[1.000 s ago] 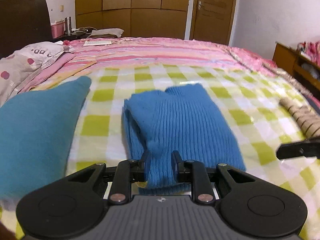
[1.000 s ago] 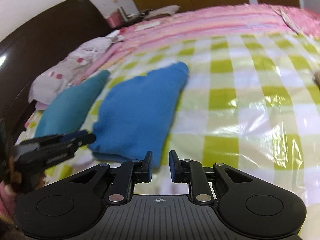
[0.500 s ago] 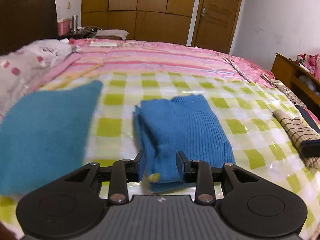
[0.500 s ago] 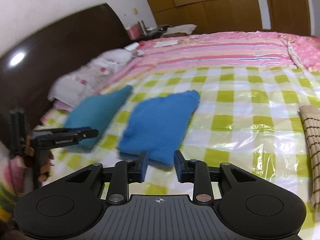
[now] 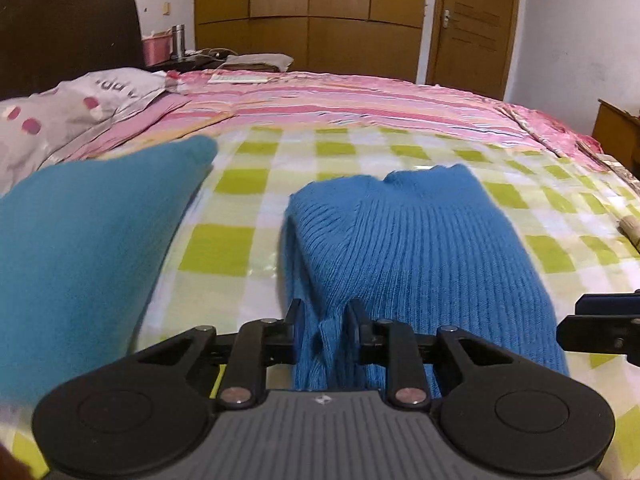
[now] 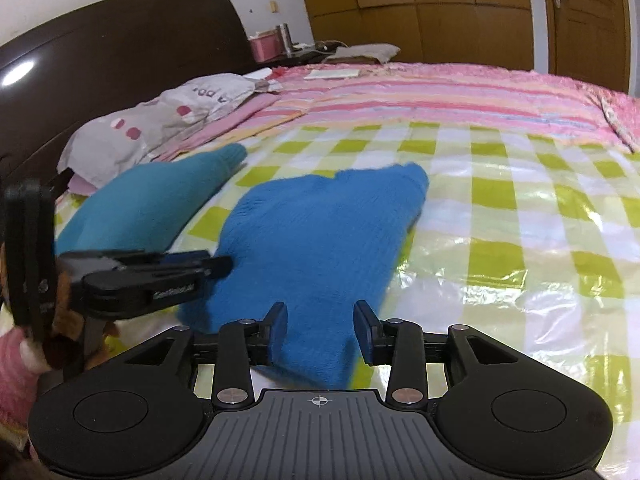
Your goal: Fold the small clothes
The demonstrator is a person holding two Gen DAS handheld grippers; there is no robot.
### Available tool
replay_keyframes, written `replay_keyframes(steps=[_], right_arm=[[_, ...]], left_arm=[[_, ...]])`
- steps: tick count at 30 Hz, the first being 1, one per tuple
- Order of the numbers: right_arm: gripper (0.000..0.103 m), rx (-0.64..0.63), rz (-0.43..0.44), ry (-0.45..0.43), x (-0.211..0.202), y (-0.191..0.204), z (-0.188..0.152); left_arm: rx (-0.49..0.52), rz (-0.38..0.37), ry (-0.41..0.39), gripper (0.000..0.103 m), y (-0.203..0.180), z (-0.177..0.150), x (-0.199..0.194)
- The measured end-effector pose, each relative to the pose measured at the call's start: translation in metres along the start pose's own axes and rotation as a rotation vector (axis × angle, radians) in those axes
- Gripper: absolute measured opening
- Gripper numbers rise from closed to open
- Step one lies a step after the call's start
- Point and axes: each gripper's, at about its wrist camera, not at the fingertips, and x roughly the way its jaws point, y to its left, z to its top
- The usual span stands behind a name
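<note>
The blue ribbed knit garment (image 5: 416,248) lies folded into a long stack on the bed's green-and-white checked plastic sheet (image 5: 520,200), with its near hem toward me. A teal folded knit garment (image 5: 88,248) lies just beside it on my left, apart from it.

**Left hand-held gripper** (image 5: 322,322): narrow. The fingers are pinched on a bunched portion of the blue garment's near hem, left of centre.

**Right hand-held gripper** (image 6: 321,326): wide. The fingers straddle the near right corner of the same hem, with cloth between them but not clamped.

**Step in hand:** I judge this to be the grasp phase for a further fold of the blue garment, with one corner secured and the other about to be taken.

**Next move calls for:**
1. Bring the right fingers together on the hem, taking all layers of the stack.
2. Confirm both grips sit level along the hem.
3. Lift both corners together and carry them toward the far edge, keeping the cloth taut between the grips.

**Caution:** the left grip holds a bunch of cloth, so the fold edge may come out skewed. The plastic sheet looks slick, so the garment may slide.
</note>
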Motion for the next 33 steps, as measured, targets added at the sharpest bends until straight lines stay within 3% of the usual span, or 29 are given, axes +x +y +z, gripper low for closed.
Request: replay_keyframes(steps=[8, 11, 17, 20, 25, 29, 33], right_arm=[[0.037, -0.025, -0.032, -0.020, 0.008, 0.005, -0.004], [0.045, 0.013, -0.036, 0.055, 0.025, 0.000, -0.003], [0.045, 0.028, -0.026, 0.009, 0.016, 0.001, -0.002], [0.045, 0.045, -0.036, -0.001, 0.015, -0.001, 0.003], [0.046, 0.066, -0.053, 0.006, 0.022, -0.005, 0.004], [0.046, 0.097, -0.049, 0.060, 0.035, -0.008, -0.002], [0.046, 0.114, -0.030, 0.034, 0.029, -0.010, -0.003]], left_arm=[[0.006, 0.012, 0.040, 0.031, 0.004, -0.017, -0.007], [-0.052, -0.014, 0.055, 0.031, 0.011, -0.010, -0.008], [-0.004, -0.040, -0.042, 0.031, 0.002, 0.011, -0.030], [0.004, -0.043, -0.047, 0.032, -0.002, 0.018, -0.023], [-0.011, -0.030, 0.033, 0.034, 0.000, 0.010, 0.006], [0.006, -0.023, 0.028, 0.036, -0.003, 0.006, 0.006], [0.000, -0.031, 0.006, 0.036, 0.001, 0.010, -0.005]])
